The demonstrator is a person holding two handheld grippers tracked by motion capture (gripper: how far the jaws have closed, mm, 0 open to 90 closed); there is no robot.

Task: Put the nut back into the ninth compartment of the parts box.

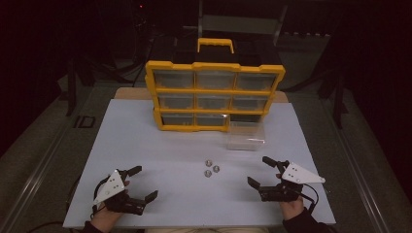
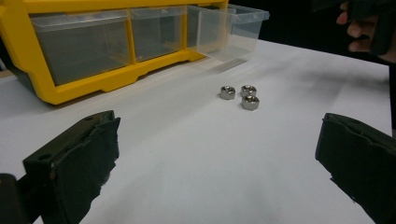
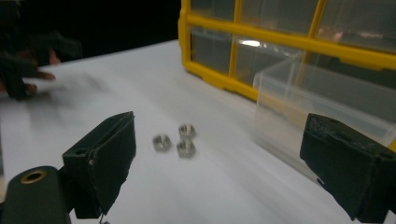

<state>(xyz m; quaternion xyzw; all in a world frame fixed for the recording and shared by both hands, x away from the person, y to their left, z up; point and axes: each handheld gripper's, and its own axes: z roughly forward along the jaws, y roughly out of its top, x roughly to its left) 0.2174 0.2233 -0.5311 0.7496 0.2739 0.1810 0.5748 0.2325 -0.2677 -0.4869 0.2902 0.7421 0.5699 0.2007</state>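
While three hex nuts point(image 1: 211, 168) lie clustered on the white table point(image 1: 145, 145) in the high view, the left gripper point(image 1: 138, 183) and right gripper point(image 1: 259, 172) rest spread wide, empty, either side. The left gripper view puts the nuts ahead, near a pulled-out clear drawer point(image 2: 233, 28). The right gripper view shows them between its parted jaws, beside the yellow organizer point(image 3: 224, 77).

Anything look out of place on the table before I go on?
Yes: one clear drawer is out of the yellow organizer and sits on the white table before its empty bottom-right slot. Three metal nuts lie loose on the table in front of it. Both grippers, left and right, are open and empty.
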